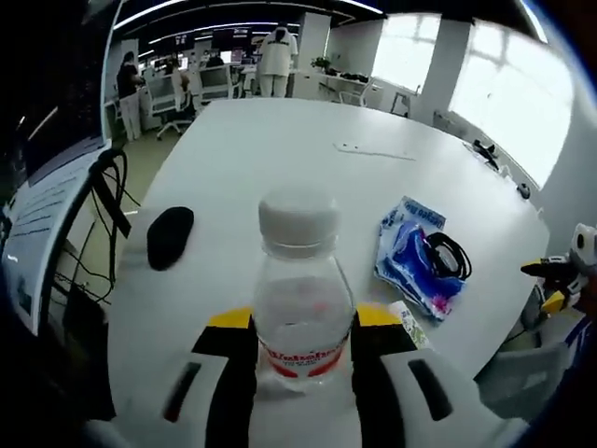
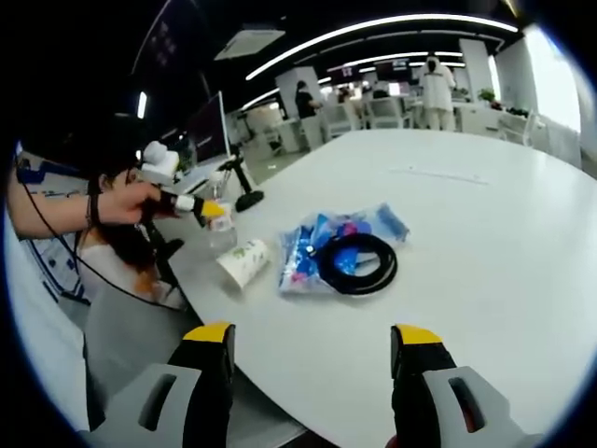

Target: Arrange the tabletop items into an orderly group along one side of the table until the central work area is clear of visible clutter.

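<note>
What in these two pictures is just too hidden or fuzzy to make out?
- Bottle, left gripper view: its base is hidden between the left claw jaws.
- Blue packet, right gripper view: the black cable coil covers part of it, and the print is too small to read.
- Paper cup, right gripper view: the pattern is blurred.

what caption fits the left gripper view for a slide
Left tongs clamp a clear water bottle above the white table, between a black mouse and a blue packet.
</note>
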